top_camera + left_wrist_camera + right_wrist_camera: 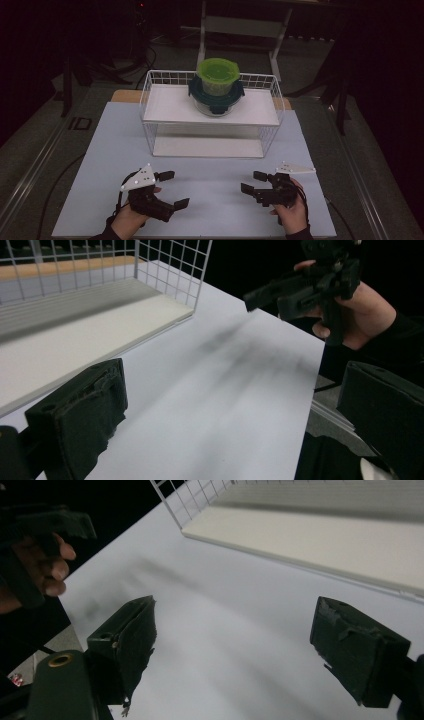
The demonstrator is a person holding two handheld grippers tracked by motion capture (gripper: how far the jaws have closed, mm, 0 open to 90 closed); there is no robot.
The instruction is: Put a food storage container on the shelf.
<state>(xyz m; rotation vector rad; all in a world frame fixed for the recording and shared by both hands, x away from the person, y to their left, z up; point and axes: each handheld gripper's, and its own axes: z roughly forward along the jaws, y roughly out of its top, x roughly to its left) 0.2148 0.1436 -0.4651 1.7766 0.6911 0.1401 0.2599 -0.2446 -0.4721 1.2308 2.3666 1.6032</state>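
Gaping wide, the jaws of the left gripper (172,189) stand well apart with nothing between them, low in the left half of the high view, its grey three-cornered plate just above the person's left hand (127,217). In the left gripper view one black pad (80,412) rises at the lower left and the other at the lower right edge, with bare white table (210,405) between them. The right gripper (253,182), low in the right half of the high view, likewise has its jaws spread and empty, held by the right hand (292,210); in the right gripper view its two pads (127,635) stand far apart over the same white surface. The two grippers point inward toward each other, and each shows in the upper corner of the other's view.

Beyond them, in the middle of the high view, a white wire rack (212,112) stands on the table, well apart from both grippers. It has a lower shelf and an upper white shelf. On the upper shelf, toward its back and near the centre, sits a stack of containers (216,92): a clear container with a dark teal lid at the bottom, and on it a smaller one with a bright green lid (218,70). Around the table the floor is dark.
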